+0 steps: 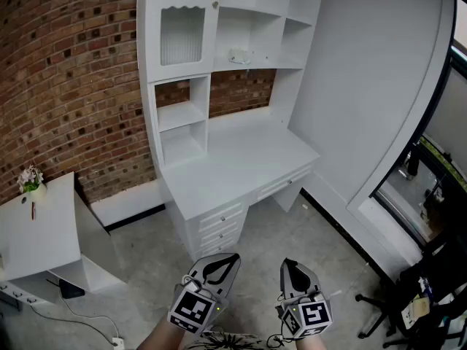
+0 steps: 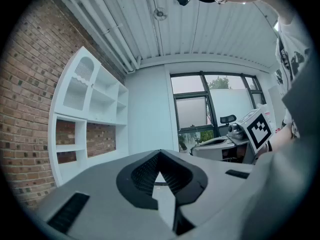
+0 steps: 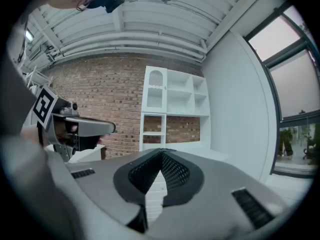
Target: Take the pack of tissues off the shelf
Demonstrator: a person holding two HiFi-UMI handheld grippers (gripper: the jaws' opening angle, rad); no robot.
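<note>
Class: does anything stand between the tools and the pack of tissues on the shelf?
Nothing visible blocks it. The pack of tissues lies in an open shelf bay; only the bare desk top lies below the path from the left tool and right tool.

Bare floor (image 1: 149,257) left open up to desk (image 1: 233,173). Open-fronted shelf (image 1: 270,64) reached over clear desk top. Passage bounded by cabinet door (image 1: 181,35) at left, white wall (image 1: 365,86) at right. Side table (image 1: 40,232) set well left, office chair (image 1: 379,308) well right.
</note>
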